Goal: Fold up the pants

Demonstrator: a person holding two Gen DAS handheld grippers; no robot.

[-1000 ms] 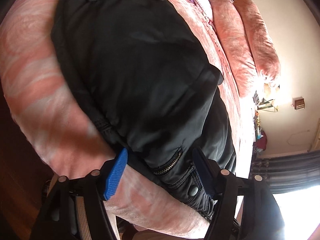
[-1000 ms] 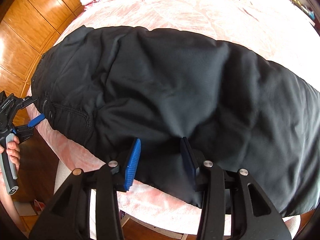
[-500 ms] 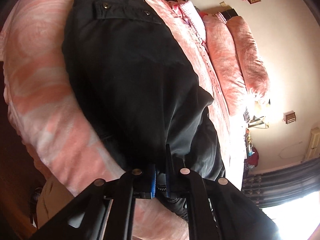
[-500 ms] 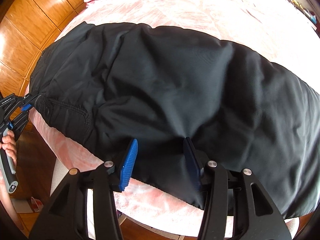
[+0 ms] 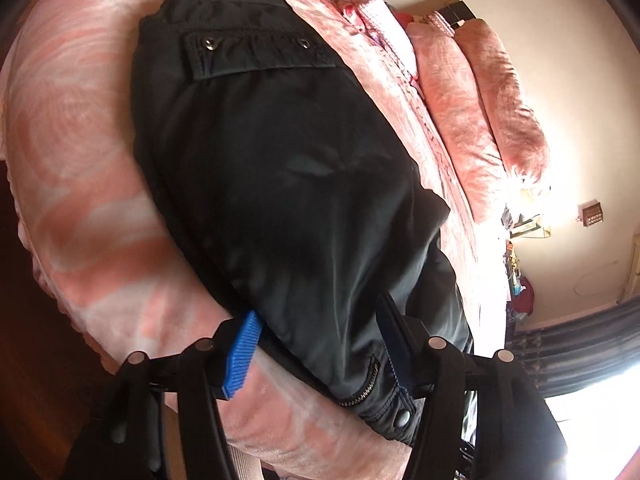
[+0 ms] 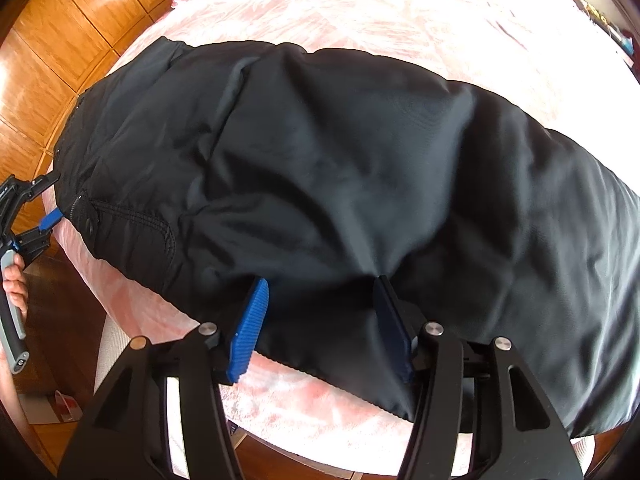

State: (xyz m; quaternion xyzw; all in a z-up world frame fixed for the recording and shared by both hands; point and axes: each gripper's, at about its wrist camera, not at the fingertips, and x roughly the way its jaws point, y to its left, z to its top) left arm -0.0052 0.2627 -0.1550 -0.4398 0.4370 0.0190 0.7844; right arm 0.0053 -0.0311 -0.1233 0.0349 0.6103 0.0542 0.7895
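Note:
Black pants (image 5: pixel 280 184) lie flat across a pink bedspread (image 5: pixel 80 184), also in the right wrist view (image 6: pixel 360 184). My left gripper (image 5: pixel 316 344) is open, its blue fingers straddling the waistband corner by a zip and snap button (image 5: pixel 402 418). It also shows at the left edge of the right wrist view (image 6: pixel 48 204). My right gripper (image 6: pixel 320 320) is open, its fingers straddling the near edge of the pants' mid section. The far trouser legs run out of view to the right.
Pink pillows (image 5: pixel 492 112) lie at the head of the bed. Wooden wardrobe panels (image 6: pixel 60 52) stand at the left. The bed's near edge (image 6: pixel 320 412) drops off just under my right gripper. Dark curtains (image 5: pixel 580 344) hang by a bright window.
My left gripper was open, shut on the waistband corner half a second ago, and is open again now. The right gripper stayed open and shifted little.

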